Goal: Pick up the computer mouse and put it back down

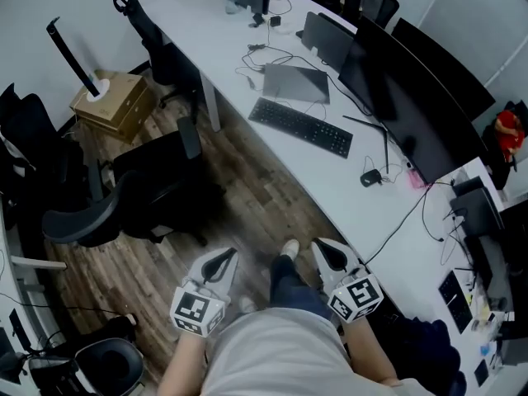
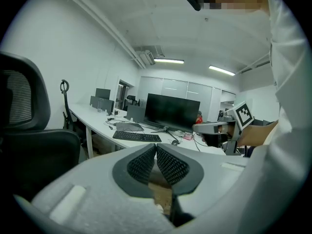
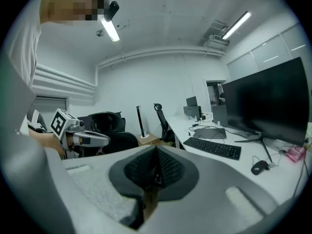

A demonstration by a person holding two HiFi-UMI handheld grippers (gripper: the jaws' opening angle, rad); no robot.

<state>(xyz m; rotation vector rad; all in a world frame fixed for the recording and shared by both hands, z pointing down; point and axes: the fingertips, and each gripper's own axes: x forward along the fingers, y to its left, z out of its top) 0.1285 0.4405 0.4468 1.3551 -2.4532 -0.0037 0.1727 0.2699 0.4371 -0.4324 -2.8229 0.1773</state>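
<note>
The black computer mouse (image 1: 370, 176) lies on the white desk (image 1: 239, 48), just in front of the big monitor's stand, with its cable trailing right. It also shows small in the left gripper view as the mouse (image 2: 174, 142) and in the right gripper view as the mouse (image 3: 259, 166). Both grippers hang low over the wooden floor, close to the person's body and well short of the desk. My left gripper (image 1: 219, 264) is shut with nothing in it, its tips (image 2: 156, 146) meeting. My right gripper (image 1: 330, 254) is also shut and empty, pads (image 3: 156, 151) together.
A black keyboard (image 1: 300, 126) and a grey pad (image 1: 295, 82) lie left of the mouse. The dark monitor (image 1: 412, 106) stands behind it. Black office chairs (image 1: 124, 196) crowd the floor at left, beside a cardboard box (image 1: 115, 101). Cables run over the desk.
</note>
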